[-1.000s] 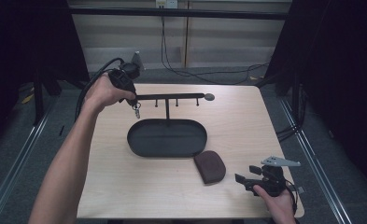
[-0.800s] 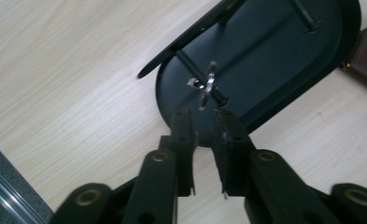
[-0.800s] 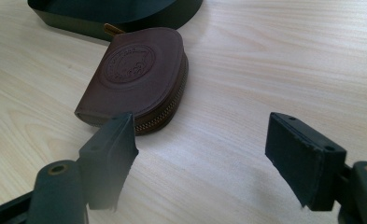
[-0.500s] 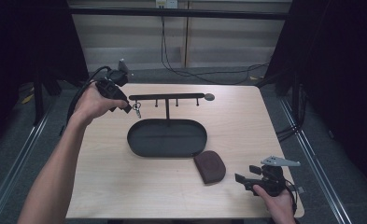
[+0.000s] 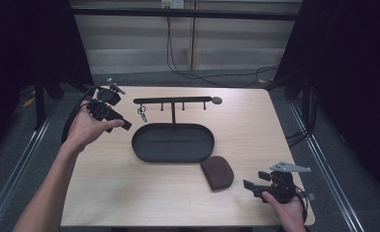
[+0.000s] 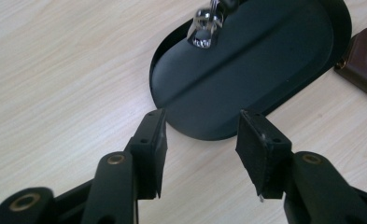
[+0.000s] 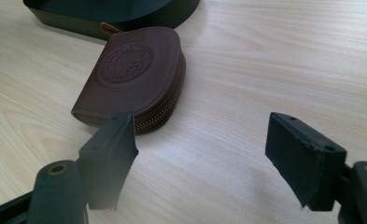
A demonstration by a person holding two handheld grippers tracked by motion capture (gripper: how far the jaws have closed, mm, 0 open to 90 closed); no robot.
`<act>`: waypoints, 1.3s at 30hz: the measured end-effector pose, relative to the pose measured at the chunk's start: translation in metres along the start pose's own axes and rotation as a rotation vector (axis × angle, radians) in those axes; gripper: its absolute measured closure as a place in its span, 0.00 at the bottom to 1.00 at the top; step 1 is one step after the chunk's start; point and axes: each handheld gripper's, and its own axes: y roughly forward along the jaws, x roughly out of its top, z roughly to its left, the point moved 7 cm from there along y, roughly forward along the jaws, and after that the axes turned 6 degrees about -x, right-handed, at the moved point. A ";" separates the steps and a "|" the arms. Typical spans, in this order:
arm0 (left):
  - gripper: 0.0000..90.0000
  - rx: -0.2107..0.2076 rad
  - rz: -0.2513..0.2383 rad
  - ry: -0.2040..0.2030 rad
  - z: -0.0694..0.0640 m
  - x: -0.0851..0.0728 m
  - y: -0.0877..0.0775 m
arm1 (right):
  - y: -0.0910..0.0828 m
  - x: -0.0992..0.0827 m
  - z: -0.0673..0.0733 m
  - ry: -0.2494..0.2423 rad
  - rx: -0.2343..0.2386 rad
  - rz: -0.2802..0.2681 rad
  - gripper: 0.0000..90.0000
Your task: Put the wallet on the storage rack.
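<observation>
with the keys [image 5: 142, 113] hung on the rack [image 5: 173, 100] above the tray [image 5: 144, 150], the left gripper [image 5: 128, 125], jaws just opened and empty, backs off; the right gripper [image 5: 246, 184], spread, should next take the pouch [image 5: 217, 172].

both forearms are bare, no sleeves showing. the left claw [image 5: 124, 124] is black, with a black cable looping from its back and brass-coloured pivot rivets on its arms. its flat black pads [image 6: 153, 144] carry small screw holes. the right claw [image 5: 248, 185] is black too, topped by a grey three-cornered plate, with worn-edged pads [image 7: 298, 158].
</observation>
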 end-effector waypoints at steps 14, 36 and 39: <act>0.44 0.037 -0.107 -0.004 0.002 -0.037 0.012 | 0.003 0.001 0.000 0.000 -0.007 0.011 0.27; 0.23 -0.112 -0.241 -0.061 -0.021 -0.131 0.058 | 0.009 -0.001 0.009 -0.035 0.009 0.058 0.27; 0.18 -0.116 -0.204 0.021 -0.024 -0.145 0.065 | 0.012 -0.002 0.009 -0.040 0.010 0.087 0.28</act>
